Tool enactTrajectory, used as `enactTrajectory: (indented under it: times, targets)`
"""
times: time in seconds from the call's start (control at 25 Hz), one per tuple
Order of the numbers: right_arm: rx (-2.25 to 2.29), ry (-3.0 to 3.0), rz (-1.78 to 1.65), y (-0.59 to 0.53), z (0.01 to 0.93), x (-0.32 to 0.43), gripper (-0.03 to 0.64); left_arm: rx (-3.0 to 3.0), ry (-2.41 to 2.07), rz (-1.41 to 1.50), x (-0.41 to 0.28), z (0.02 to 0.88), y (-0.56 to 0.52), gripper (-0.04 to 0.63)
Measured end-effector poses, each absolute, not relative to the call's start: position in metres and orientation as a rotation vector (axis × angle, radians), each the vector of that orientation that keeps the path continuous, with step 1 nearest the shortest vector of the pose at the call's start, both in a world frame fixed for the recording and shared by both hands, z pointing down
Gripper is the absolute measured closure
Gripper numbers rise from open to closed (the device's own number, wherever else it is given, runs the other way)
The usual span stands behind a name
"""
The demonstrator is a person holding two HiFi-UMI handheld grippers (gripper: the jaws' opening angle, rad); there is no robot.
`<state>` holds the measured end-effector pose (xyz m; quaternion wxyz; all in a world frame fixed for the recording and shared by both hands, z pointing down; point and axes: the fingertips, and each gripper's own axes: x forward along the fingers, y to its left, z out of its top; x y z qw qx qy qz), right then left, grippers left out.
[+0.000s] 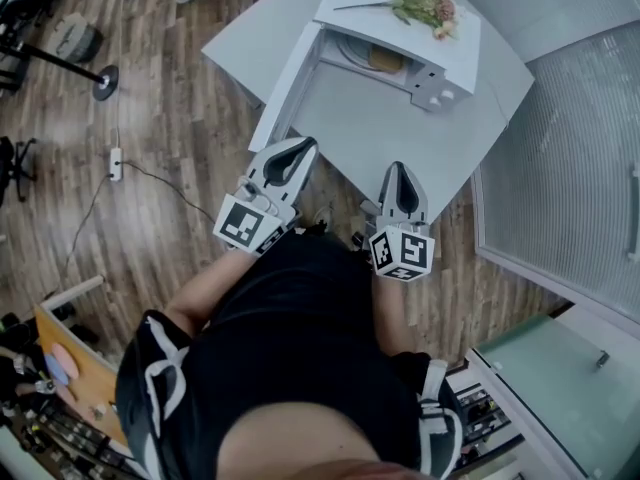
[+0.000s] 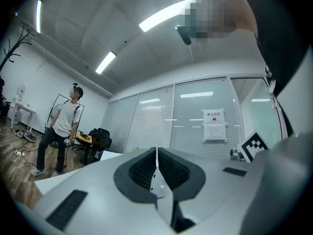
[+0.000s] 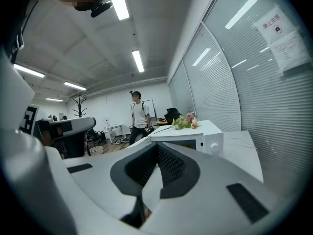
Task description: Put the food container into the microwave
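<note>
White table (image 1: 240, 48), left gripper (image 1: 303, 146), right gripper (image 1: 398, 170), jaws together

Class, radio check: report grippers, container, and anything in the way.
Left gripper, right gripper shut, empty. Brownish item, likely the container, inside microwave, door open. No obstruction seen.

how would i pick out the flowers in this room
Find the white table beside the glass wall; a white microwave sits on it. The flowers lie on the microwave's top, a green and pink bunch with a long stem, the only thing on that top.
</note>
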<state>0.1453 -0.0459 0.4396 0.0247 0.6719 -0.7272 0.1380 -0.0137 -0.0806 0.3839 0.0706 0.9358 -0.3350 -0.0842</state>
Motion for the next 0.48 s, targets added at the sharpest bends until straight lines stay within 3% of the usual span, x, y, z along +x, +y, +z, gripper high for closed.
enactTrajectory:
  times: [0.48]
  targets:
    - [2.111, -2.226, 0.427, -0.038, 0.4395, 0.1385, 0.592, 2.79, -0.985, -0.268, -0.0243, 0.385, -0.0749, 0.563]
